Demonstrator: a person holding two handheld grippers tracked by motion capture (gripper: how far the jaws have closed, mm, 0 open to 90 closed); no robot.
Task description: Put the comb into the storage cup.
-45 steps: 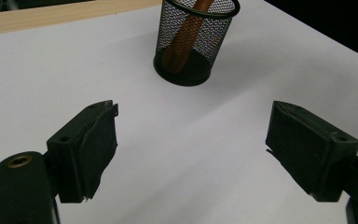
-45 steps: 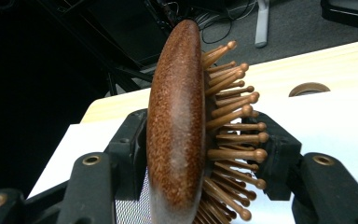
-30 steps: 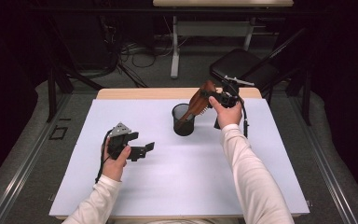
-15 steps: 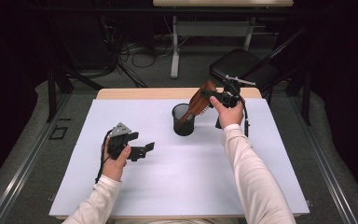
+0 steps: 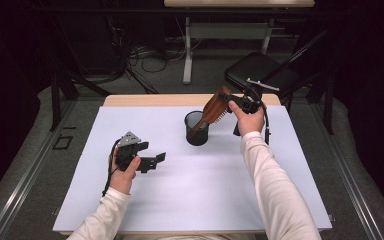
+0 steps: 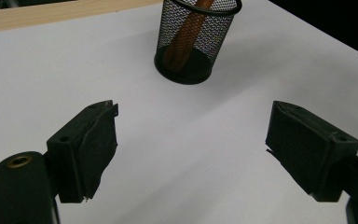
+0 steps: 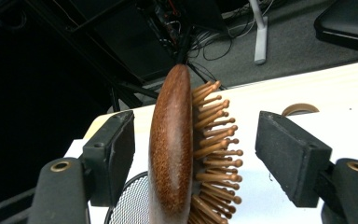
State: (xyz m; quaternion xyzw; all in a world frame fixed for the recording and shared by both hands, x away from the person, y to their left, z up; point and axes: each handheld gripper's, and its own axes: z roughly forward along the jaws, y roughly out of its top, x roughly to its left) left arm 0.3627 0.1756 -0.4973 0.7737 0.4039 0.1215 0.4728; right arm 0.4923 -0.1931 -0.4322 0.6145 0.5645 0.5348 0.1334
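The wooden hairbrush (image 7: 172, 154), its handle stood in the mesh cup (image 5: 196, 128) on the bench (image 5: 180, 200), is seen between the jaws of the right tongs (image 5: 228, 101), which have just been opening and are released, while the left tongs (image 5: 156, 161) are held open well apart from the cup.

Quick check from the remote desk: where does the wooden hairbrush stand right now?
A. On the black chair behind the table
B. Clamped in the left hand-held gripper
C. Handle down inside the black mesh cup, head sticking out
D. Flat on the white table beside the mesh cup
C: the hairbrush has its handle down in the mesh cup, its head leaning out between the right hand-held gripper pads, which have just been opening.
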